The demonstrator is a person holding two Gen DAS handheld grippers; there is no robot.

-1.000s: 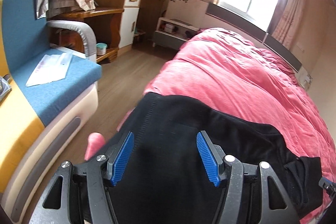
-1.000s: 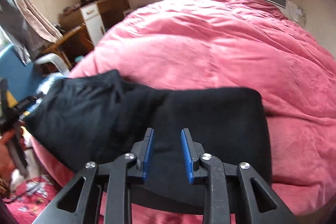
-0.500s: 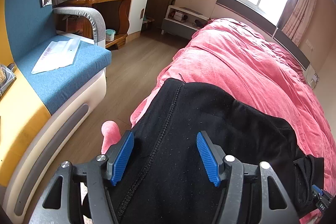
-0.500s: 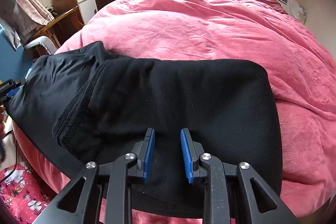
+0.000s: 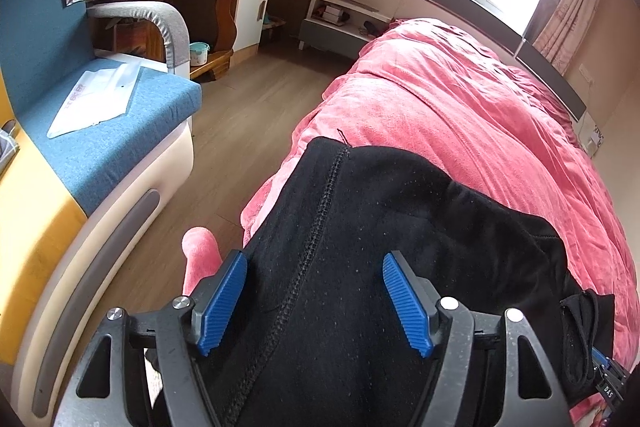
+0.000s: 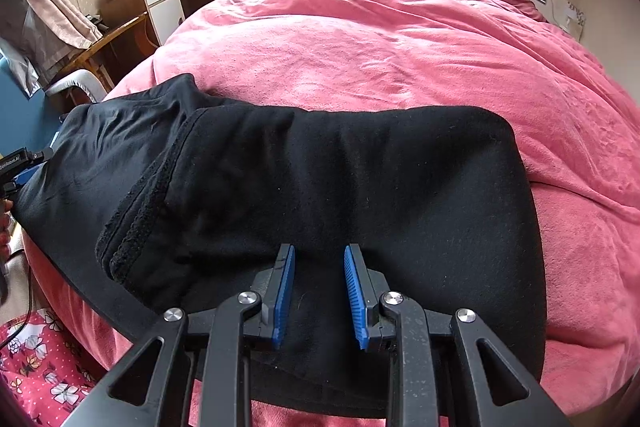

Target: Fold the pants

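Pants (image 6: 320, 187) folded black on pink bed (image 6: 400, 39), left claw (image 5: 316, 301) spread wide above seam, right claw (image 6: 318, 297) parted over near edge, gripping nothing

— Those pants (image 6: 328, 187) are a matt black knit, soft, flecked with pale lint, and the seam (image 5: 316, 239) shows rough overlock stitching.

— And the bedcover (image 6: 380, 39)?

— Pink fleece, plush and creased, no shine at all. The left gripper (image 5: 316, 303) is matt black plastic with bright metal screw heads; its pads (image 5: 406, 303) are ribbed blue rubber. The right gripper (image 6: 319, 297) looks the same.

— The floor (image 5: 236, 131)?

— Smooth wood-look boards, slightly glossy. The sofa seat (image 5: 120, 143) is coarse blue woven cloth, with a crinkly clear plastic bag (image 5: 96, 97) on it.
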